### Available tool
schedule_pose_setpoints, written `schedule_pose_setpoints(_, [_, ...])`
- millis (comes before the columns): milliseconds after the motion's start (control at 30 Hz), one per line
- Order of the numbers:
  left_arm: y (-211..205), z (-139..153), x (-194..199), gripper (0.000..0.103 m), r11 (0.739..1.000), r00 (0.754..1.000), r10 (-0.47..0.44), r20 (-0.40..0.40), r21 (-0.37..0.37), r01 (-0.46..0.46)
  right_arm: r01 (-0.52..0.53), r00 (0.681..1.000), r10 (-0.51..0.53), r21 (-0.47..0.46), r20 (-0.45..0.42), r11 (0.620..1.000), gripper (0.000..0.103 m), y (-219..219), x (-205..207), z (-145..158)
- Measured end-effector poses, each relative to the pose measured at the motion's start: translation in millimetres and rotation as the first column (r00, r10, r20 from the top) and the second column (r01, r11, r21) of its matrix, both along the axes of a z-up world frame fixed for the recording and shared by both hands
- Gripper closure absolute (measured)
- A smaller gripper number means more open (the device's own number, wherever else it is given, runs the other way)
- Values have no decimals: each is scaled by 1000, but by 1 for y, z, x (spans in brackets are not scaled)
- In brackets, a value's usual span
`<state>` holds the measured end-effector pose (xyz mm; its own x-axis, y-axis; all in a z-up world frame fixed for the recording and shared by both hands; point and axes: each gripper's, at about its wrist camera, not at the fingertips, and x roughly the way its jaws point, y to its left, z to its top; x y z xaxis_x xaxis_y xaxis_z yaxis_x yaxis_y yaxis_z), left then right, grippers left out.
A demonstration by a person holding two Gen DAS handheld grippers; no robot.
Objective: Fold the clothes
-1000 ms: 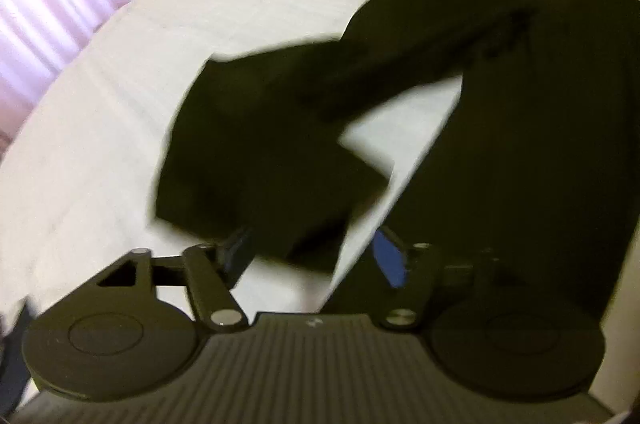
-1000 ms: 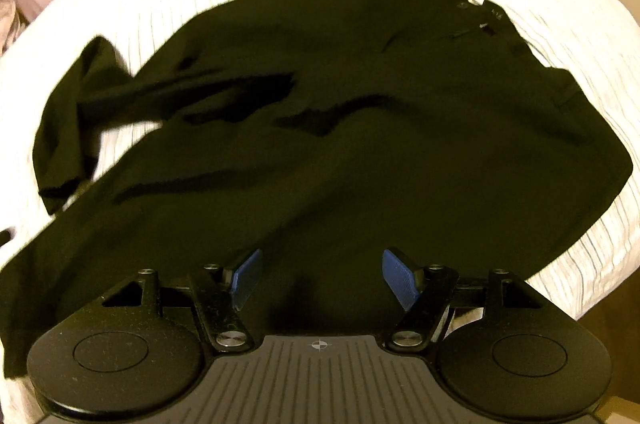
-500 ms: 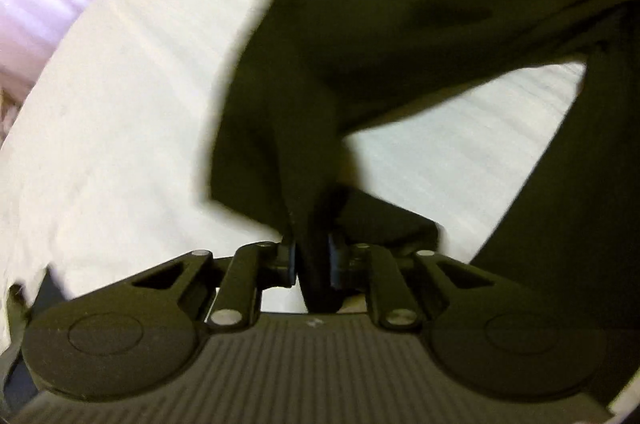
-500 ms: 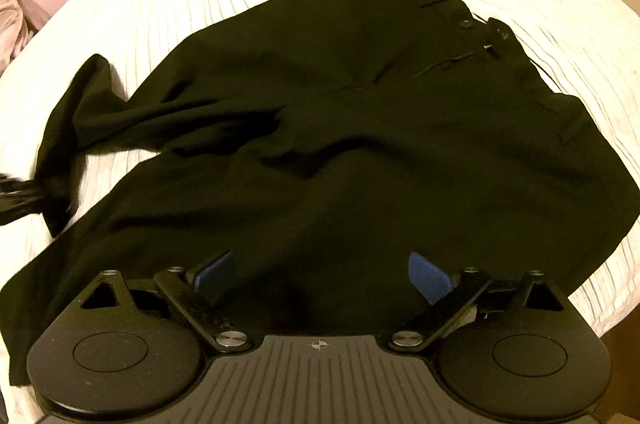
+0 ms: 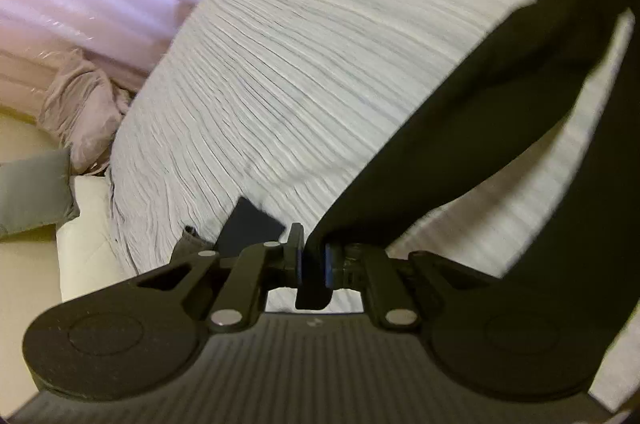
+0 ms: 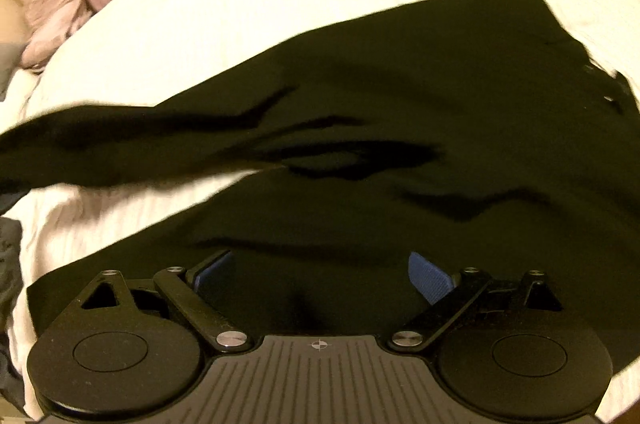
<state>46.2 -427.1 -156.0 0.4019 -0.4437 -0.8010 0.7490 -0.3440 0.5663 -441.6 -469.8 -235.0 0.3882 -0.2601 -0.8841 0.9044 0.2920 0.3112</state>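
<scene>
Warm, dim indoor light is noted; the pale ribbed bedspread is motion-smeared, the black fabric garment underexposed, edges fisheye-bent.

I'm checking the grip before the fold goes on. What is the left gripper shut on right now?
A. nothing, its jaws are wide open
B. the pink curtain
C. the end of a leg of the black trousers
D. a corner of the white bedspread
C: the left gripper has its jaws pinched on the end of a leg of the black trousers, which stretches away above the white bedspread.
</scene>
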Motion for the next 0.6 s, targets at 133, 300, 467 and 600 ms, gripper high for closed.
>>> schedule_pose_setpoints(133, [16, -17, 7, 95, 997, 998, 24, -50, 80, -20, -34, 999, 34, -12, 15, 999, 7, -2, 21, 1])
schedule_pose_setpoints(300, [-3, -24, 33, 95, 982, 979, 115, -165, 169, -87, -64, 998, 64, -26, 2, 998, 7, 2, 35, 5])
schedule_pose_setpoints(467, [-47, -58, 77, 81, 974, 965, 216, -149, 108, -201, -64, 997, 63, -30, -39, 997, 7, 10, 33, 9])
schedule_pose_setpoints(600, [-55, -101, 81, 73, 976, 978, 205, 45, 60, -207, -65, 995, 63, -28, -77, 997, 7, 22, 28, 11])
